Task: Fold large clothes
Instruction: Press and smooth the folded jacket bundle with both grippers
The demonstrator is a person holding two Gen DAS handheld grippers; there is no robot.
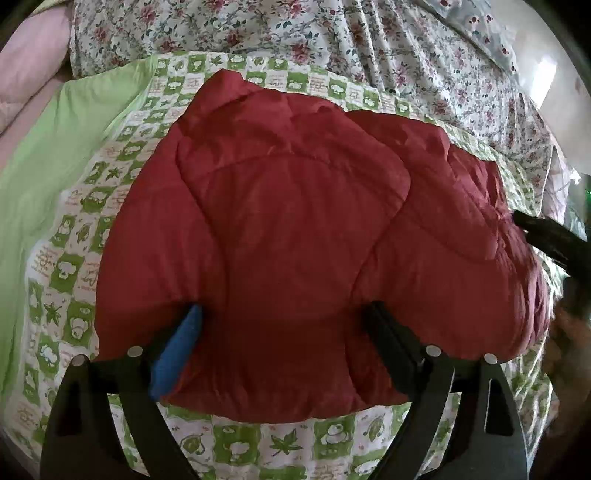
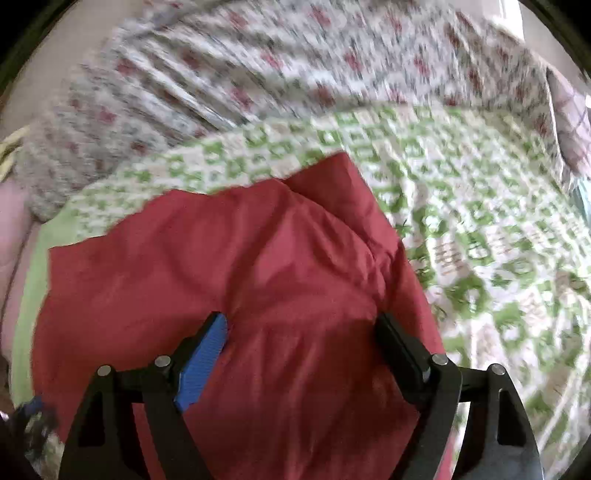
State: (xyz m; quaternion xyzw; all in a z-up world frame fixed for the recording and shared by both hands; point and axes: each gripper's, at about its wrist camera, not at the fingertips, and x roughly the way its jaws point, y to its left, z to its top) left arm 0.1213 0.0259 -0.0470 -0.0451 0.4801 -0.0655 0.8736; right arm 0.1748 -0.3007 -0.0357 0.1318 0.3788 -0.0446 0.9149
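A red padded jacket point(image 1: 295, 221) lies folded in a thick bundle on a green-and-white patterned sheet point(image 1: 85, 206). My left gripper point(image 1: 284, 314) is open, its fingers wide apart and pressed against the bundle's near edge, with red fabric bulging between them. The right gripper's dark finger shows at the jacket's right end point(image 1: 543, 236). In the right wrist view, which is blurred by motion, my right gripper point(image 2: 303, 325) is open over the jacket point(image 2: 221, 258), with its fingers wide apart on the red fabric.
A floral quilt point(image 1: 295, 33) is bunched behind the patterned sheet point(image 2: 480, 221). A pink pillow point(image 1: 29, 74) lies at the far left beside a plain green sheet edge point(image 1: 44, 155). The floral quilt also shows in the right wrist view point(image 2: 258, 66).
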